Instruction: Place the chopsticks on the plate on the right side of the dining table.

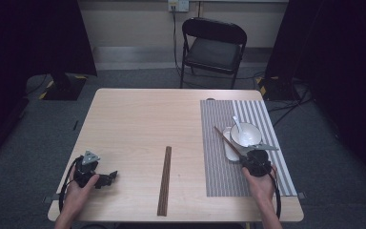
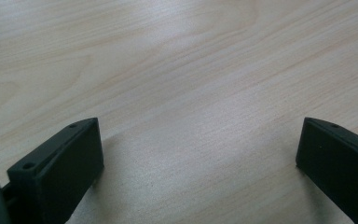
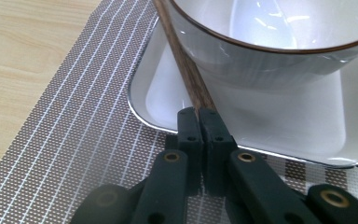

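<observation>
Nearest, the left gripper [image 2: 198, 154] rested on the pale wooden table [image 1: 133, 124], jaws wide apart over bare wood. The right gripper [image 3: 199, 116] was clamped on the dark wooden chopsticks [image 3: 186, 70], which lay on the white square plate [image 3: 168, 88] against the white ceramic bowl [image 3: 261, 51]. Farther left, the high view showed a brown chopstick bundle [image 1: 165, 180].

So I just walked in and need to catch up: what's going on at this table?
A person is setting a place with a hand-held gripper in each hand. The right hand-held gripper is shut on a pair of dark chopsticks, which lean beside the white bowl over the white square dish on the striped placemat. A spoon sits in the bowl. The left hand-held gripper is open above bare table. More chopsticks lie mid-table.
</observation>
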Motion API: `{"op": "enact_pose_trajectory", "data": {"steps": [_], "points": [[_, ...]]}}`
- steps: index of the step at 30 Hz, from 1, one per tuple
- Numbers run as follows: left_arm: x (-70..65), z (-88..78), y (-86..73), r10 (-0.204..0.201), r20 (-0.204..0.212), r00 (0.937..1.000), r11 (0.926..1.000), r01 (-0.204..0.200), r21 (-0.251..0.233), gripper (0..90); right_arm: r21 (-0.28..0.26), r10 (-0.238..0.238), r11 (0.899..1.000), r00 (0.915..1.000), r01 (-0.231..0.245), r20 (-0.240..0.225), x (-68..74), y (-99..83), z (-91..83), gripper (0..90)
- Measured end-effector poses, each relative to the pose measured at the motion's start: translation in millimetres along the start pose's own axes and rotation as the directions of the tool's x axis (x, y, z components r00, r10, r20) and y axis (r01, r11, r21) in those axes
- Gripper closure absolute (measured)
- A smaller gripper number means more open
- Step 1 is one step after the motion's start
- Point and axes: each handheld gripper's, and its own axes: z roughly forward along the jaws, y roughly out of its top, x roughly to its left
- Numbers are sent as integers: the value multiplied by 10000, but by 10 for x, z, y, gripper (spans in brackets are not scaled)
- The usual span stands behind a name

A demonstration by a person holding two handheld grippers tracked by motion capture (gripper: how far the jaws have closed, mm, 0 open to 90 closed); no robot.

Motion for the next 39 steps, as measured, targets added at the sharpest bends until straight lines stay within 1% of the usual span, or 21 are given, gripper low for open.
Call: {"op": "enact_pose_trajectory", "data": {"steps": [8,14,20,24,28,33,39], "points": [[-2,0,0,-18,-3,10000,10000,18,-8,0,-21,233,9997,9997,-233,59,-94,-6,-35,864],[0,0,0,0,-9,10000,10000,0,1,0,50,272,9996,9995,-273,184,-144,-18,-28,862],[0,0,0,0,-9,10000,10000,0,-3,0,8,546,9985,9982,-546,249,-236,-19,-53,856],[0,0,0,-2,-8,10000,10000,2,-3,0,31,620,9981,9978,-621,250,-277,-29,-54,855],[0,0,0,-1,2,10000,10000,1,0,0,61,556,9984,9979,-558,329,-290,-25,-54,854],[-1,0,0,-16,-2,10000,10000,16,-8,0,-2,678,9977,9968,-679,415,-332,-27,-66,849],[0,0,0,-2,-9,10000,10000,2,-1,0,-53,691,9976,9960,-689,570,-365,-30,-55,836]]}}
